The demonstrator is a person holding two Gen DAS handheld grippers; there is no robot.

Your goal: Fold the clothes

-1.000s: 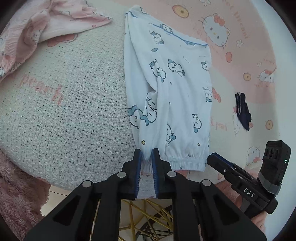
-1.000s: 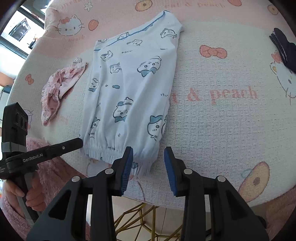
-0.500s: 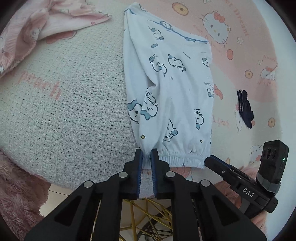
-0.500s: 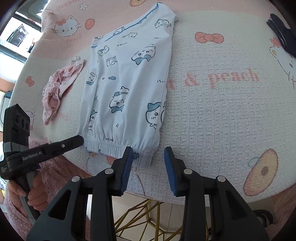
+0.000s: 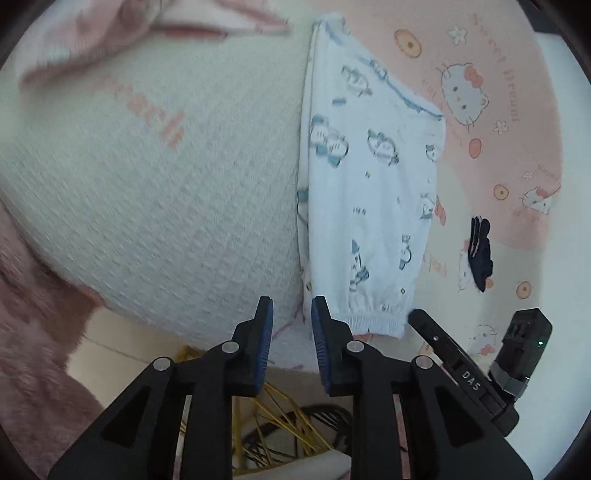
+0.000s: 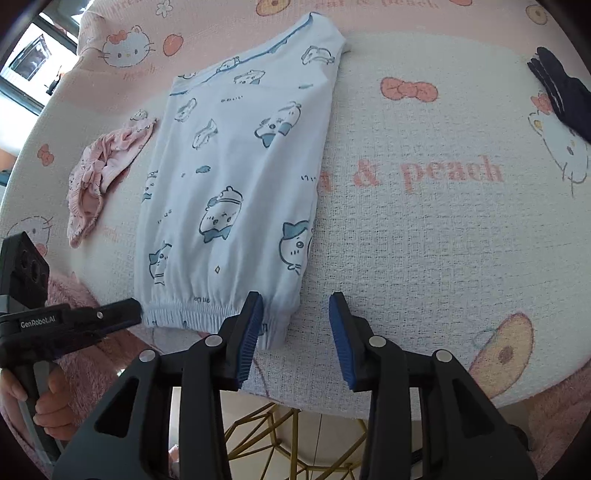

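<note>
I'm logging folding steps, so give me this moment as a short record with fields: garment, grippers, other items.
garment: white printed pants, folded lengthwise, flat on the table cover, cuff at the near edge
left gripper: open, beside the cuff, holding nothing
right gripper: open, at the cuff corner, holding nothing
other items: pink garment left of the pants, dark cloth far right

The left wrist view is smeared by motion: the pink garment (image 5: 92, 33) at the far left corner of the table cover (image 5: 166, 206) runs off the top edge, its folds unreadable, and the "peach" lettering there is blurred. The dark cloth (image 6: 565, 96) near the cover's right edge is cut by the rim of the right wrist view. Only some fingers of the hand (image 6: 44, 410) holding the left gripper (image 5: 291, 317) show; the rest lies outside the picture.
</note>
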